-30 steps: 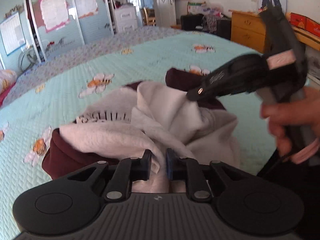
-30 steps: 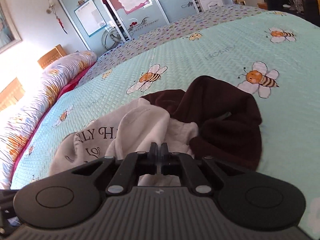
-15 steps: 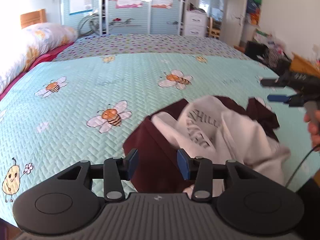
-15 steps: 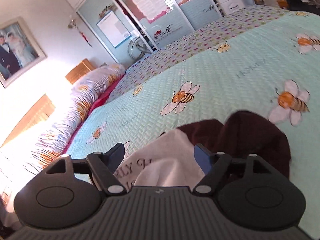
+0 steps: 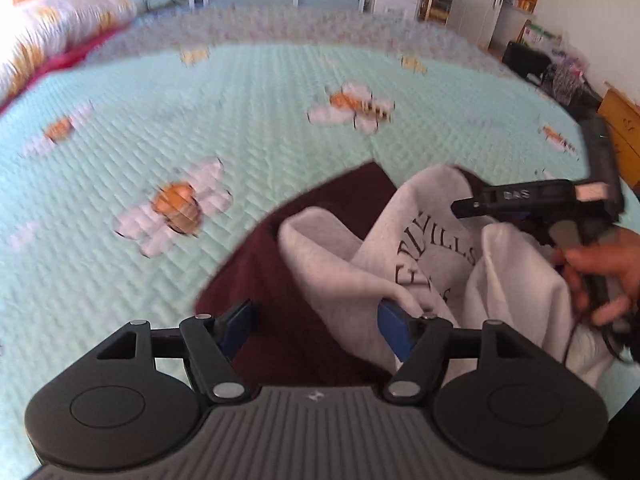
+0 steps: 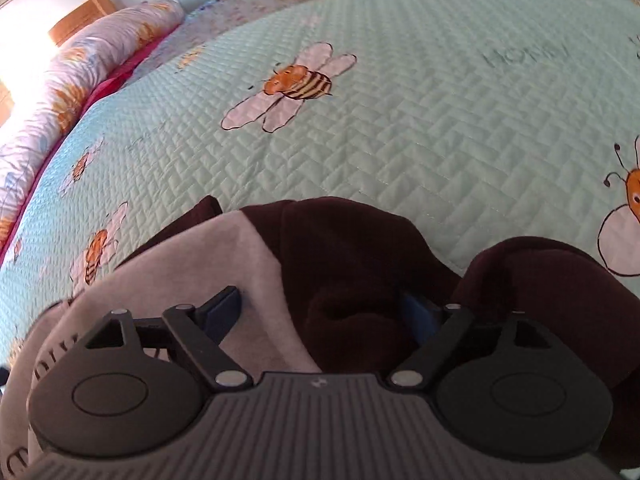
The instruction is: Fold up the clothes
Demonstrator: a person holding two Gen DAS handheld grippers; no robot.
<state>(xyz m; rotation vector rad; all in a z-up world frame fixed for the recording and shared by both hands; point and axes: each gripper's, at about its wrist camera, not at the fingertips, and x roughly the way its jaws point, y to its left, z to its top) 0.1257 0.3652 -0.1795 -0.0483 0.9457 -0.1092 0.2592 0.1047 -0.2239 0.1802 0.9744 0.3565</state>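
A crumpled grey and maroon sweatshirt with black lettering (image 5: pixel 424 256) lies bunched on the bee-print quilt (image 5: pixel 240 120). My left gripper (image 5: pixel 316 326) is open just above its maroon part, with the right finger against a grey fold. In the right wrist view the sweatshirt (image 6: pixel 340 252) fills the foreground, grey at left and maroon at right. My right gripper (image 6: pixel 320 316) is open right over it, holding nothing. It also shows in the left wrist view (image 5: pixel 468 206), hovering over the lettering, with the person's hand behind it.
The mint quilt (image 6: pixel 400 120) stretches far beyond the garment. Floral pillows (image 6: pixel 80 64) line the bed's left side. A wooden dresser (image 5: pixel 624 132) and cluttered items stand past the right edge. Wardrobe doors stand at the back.
Both grippers were shut on the grey fabric a second ago. Both have let go and opened wide, and have dropped close over the sweatshirt, which has slumped into a heap.
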